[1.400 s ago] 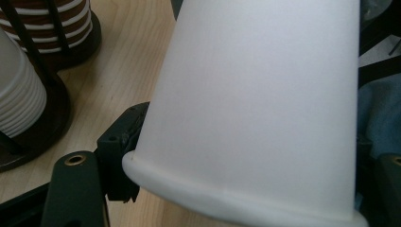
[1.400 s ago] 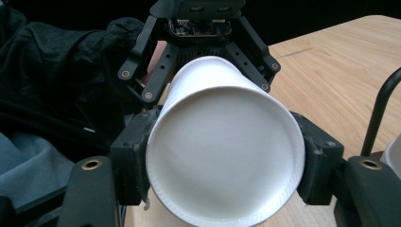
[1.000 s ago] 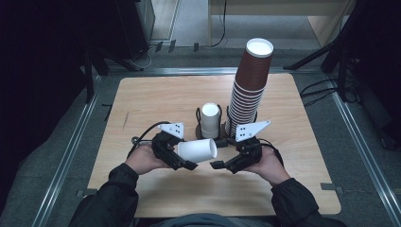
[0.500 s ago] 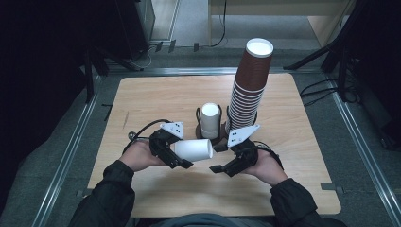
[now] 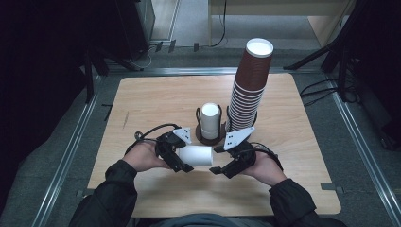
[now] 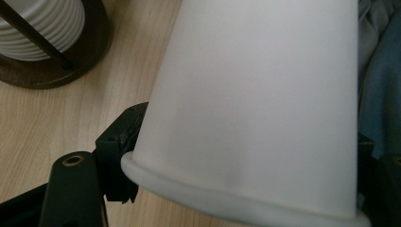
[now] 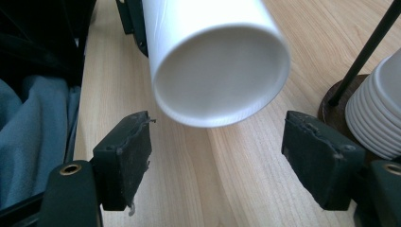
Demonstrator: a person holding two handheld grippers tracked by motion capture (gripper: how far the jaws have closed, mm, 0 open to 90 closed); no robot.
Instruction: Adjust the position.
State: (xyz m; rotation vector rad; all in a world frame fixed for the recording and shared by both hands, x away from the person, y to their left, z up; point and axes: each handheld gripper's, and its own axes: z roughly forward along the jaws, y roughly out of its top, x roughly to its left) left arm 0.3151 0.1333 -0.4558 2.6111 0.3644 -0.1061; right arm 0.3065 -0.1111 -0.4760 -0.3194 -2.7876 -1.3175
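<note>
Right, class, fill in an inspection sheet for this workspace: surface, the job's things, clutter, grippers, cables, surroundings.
Surface: wooden table, bare around the work.
Job's things: white cup held on its side above the table; short stack of white cups in a dark round holder; tall stack of brown cups beside it.
Clutter: nothing seen.
Grippers: left gripper clamps the white cup near its rim; right gripper has jaws open, facing the cup's base without touching.
Cables: black cable loops from the left gripper; another trails from the right.
Surroundings: grey floor, metal rails, dark stands.
</note>
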